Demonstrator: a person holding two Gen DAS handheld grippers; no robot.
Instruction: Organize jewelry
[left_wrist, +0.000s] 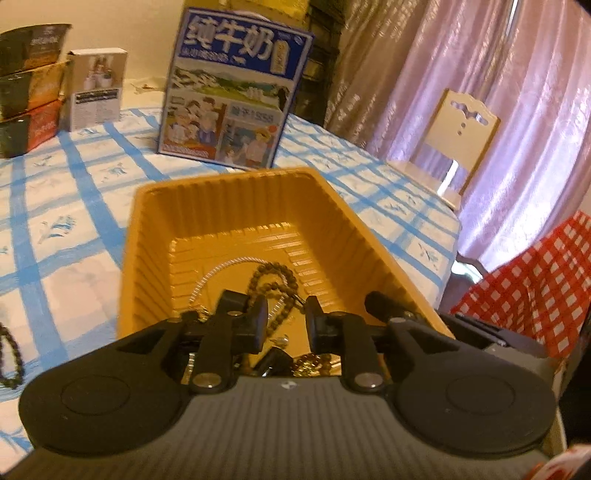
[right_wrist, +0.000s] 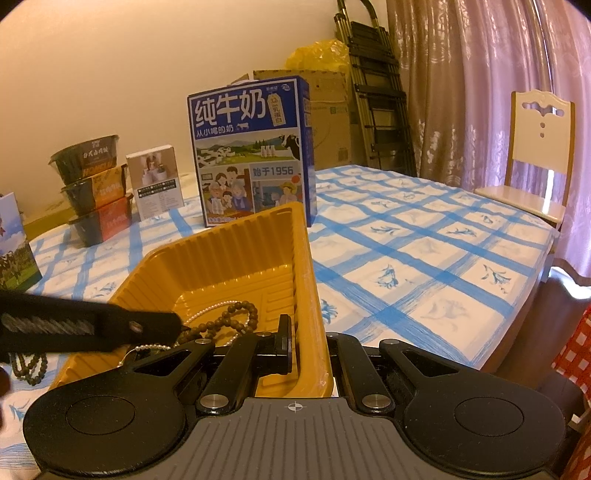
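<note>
A yellow ribbed tray sits on the blue-checked tablecloth. In it lie a brown wooden bead bracelet, a pearl strand and some amber beads. My left gripper hovers over the tray's near end. Its jaws stand a little apart, with beads showing below the gap but nothing pressed between the pads. My right gripper is shut on the tray's right wall, one finger inside and one outside. Another dark bead bracelet lies on the cloth left of the tray.
A blue milk carton box stands behind the tray. Stacked dark bowls and a small white box are at the back left. A cream chair stands at the table's far right edge. Red checked cloth hangs to the right.
</note>
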